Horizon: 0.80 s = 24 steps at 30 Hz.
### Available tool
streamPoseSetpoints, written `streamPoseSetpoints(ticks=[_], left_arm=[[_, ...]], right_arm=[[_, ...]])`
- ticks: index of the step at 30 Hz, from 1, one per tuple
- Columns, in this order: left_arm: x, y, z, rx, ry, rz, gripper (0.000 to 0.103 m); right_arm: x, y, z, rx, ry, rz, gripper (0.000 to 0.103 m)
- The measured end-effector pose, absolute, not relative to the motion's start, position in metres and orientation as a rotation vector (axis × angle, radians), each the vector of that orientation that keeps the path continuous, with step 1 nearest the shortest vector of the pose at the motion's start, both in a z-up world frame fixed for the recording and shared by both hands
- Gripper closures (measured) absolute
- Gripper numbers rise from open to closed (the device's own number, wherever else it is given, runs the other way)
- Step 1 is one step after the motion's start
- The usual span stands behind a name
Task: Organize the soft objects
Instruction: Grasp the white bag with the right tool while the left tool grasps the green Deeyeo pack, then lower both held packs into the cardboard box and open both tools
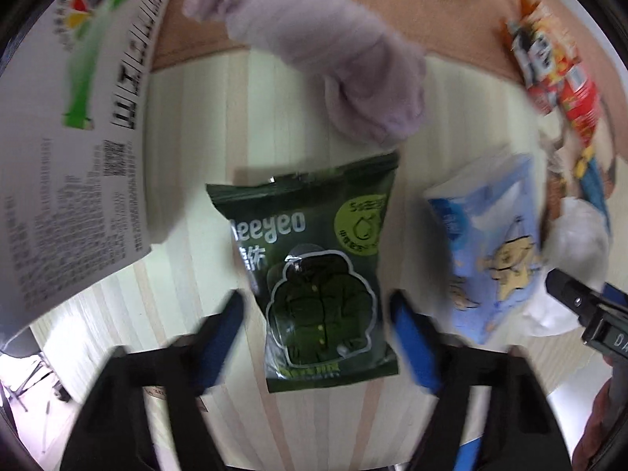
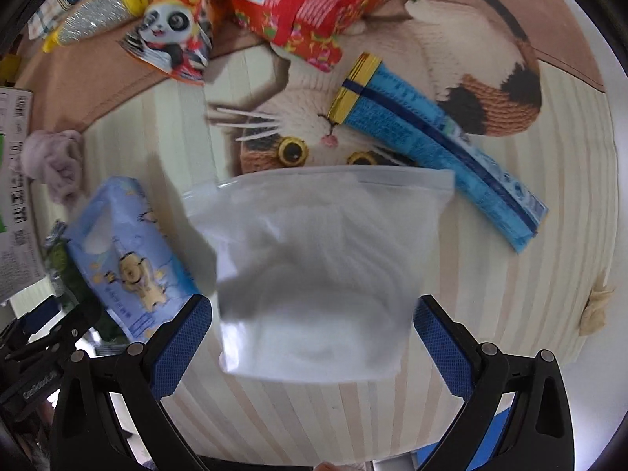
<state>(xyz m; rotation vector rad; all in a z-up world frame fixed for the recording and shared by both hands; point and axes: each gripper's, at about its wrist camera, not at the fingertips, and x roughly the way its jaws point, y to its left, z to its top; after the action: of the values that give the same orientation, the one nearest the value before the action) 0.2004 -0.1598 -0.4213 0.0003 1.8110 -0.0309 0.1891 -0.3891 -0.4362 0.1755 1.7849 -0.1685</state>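
The green packet (image 1: 324, 271) lay on the bench (image 1: 188, 204) between the wide-spread fingers of the left tool (image 1: 318, 337), while the right tool (image 2: 314, 347), equally wide, straddled a white pouch (image 2: 314, 271).

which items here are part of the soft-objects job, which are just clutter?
Job:
- green tissue pack, between the open left gripper fingers
- white frosted pouch, between the open right gripper fingers
- blue tissue pack
- lilac cloth

Probably clutter:
- red snack bag
- panda packet
- blue tube pack
- printed carton
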Motion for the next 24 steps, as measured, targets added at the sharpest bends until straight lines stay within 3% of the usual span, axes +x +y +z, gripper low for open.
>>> streamPoseSetpoints(ticks=[2, 4, 7, 12, 18, 24], left_arm=[[0.198, -0.159, -0.423, 0.001, 1.812, -0.023, 0.057], [0.191, -0.159, -0.419, 0.025, 1.788, -0.017, 0.066], [0.178, -0.161, -0.408, 0.064, 1.761, -0.025, 0.068], [0.158, -0.16, -0.378, 0.089, 1.705, -0.054, 0.07], [0.161, -0.127, -0.276, -0.007, 1.54, -0.115, 0.071], [0.221, -0.042, -0.187, -0.078, 1.408, -0.117, 0.071]], right_arm=[[0.188, -0.389, -0.445, 0.173, 1.802, -0.195, 0.006], [0.182, -0.393, -0.45, 0.203, 1.788, -0.215, 0.018], [0.174, -0.399, -0.446, 0.224, 1.759, -0.231, 0.025], [0.146, -0.398, -0.421, 0.259, 1.732, -0.196, 0.029], [0.13, -0.359, -0.348, 0.251, 1.612, -0.054, 0.029], [0.167, -0.268, -0.266, 0.258, 1.492, 0.13, 0.029]])
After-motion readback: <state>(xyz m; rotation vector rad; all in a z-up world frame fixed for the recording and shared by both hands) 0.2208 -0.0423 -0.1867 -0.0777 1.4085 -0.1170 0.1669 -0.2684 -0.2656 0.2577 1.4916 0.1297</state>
